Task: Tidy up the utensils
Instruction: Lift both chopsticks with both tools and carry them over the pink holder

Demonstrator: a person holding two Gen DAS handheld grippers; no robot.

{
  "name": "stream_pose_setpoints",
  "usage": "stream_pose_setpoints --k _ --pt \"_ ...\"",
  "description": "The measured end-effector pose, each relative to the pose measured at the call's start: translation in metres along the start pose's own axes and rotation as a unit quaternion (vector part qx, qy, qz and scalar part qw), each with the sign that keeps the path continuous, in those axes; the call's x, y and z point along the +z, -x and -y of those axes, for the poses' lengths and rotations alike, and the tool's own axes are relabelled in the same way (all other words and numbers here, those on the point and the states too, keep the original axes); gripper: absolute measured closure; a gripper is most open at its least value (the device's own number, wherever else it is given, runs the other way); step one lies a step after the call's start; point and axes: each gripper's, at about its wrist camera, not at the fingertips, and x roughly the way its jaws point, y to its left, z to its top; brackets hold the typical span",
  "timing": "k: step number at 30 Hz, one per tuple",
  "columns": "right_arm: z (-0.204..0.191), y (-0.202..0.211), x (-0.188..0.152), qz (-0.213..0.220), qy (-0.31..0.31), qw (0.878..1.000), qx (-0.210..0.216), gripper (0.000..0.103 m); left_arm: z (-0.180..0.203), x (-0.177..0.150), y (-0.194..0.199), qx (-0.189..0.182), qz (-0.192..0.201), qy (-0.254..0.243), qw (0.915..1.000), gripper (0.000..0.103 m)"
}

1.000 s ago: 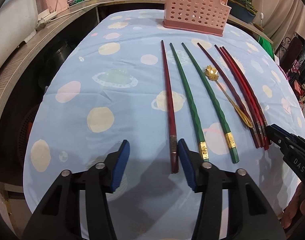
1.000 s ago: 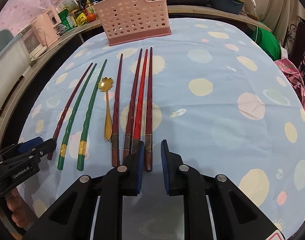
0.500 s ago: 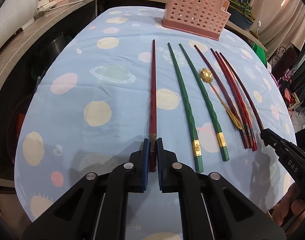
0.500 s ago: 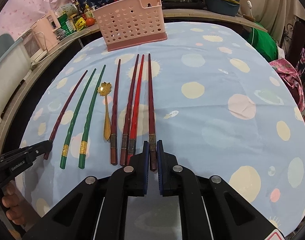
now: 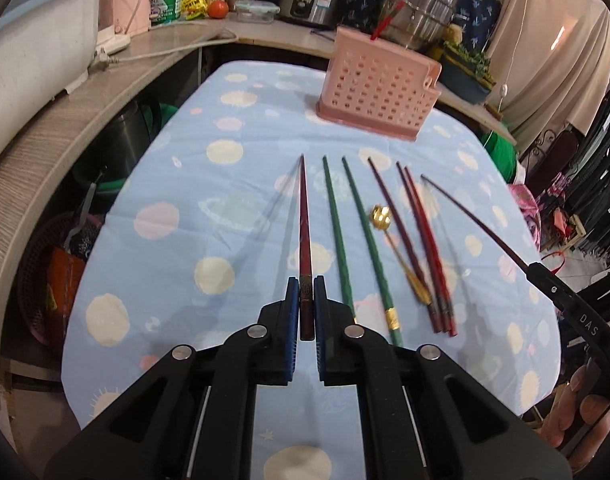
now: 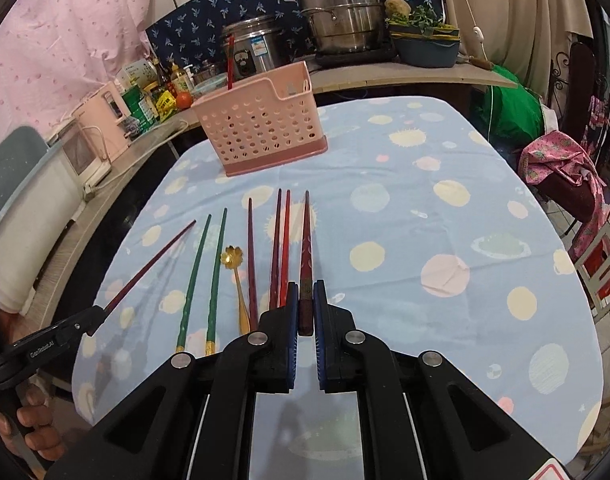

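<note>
My left gripper [image 5: 303, 312] is shut on the thick end of a dark red chopstick [image 5: 304, 236] and holds it lifted above the blue spotted cloth. My right gripper [image 6: 305, 312] is shut on another dark red chopstick [image 6: 306, 248], also lifted. Two green chopsticks [image 5: 337, 232], a gold flower spoon [image 5: 381, 216] and several red chopsticks [image 5: 423, 240] lie in a row on the cloth. The pink perforated utensil basket [image 5: 375, 94] stands at the far end with one red chopstick [image 6: 229, 62] upright in it.
The table [image 6: 445, 240] drops off at the left and right edges. A wooden counter [image 5: 45, 128] curves along the left with appliances, bottles and steel pots [image 6: 337, 16] behind. A green bag and a pink cloth on a chair [image 6: 561, 168] are at the right.
Both grippers closed on a chopstick each, left on the leftmost and right on the rightmost, and have lifted them off the cloth. Both views now sit higher and look further toward the basket.
</note>
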Motion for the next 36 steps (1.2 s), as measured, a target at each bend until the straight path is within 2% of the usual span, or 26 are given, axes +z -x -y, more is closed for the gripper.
stream_pose_setpoints --k 13,26,30,36 --pt "0.011 0.047 0.061 0.079 -0.025 0.996 0.017 0.096 0.008 0.061 0.053 -0.002 0.084 -0.002 0.9965 0.096" --pt "0.013 0.054 0.124 0.131 -0.022 0.991 0.020 0.096 0.024 0.137 0.072 -0.022 0.137 -0.007 0.9903 0.096" --pt "0.012 0.055 0.153 0.151 -0.033 0.987 0.036 0.096 0.034 0.168 0.081 -0.030 0.162 -0.015 0.9863 0.096" --pt "0.005 0.057 0.211 0.199 -0.043 0.977 0.061 0.096 0.052 0.223 0.099 -0.039 0.219 -0.021 0.9747 0.096"
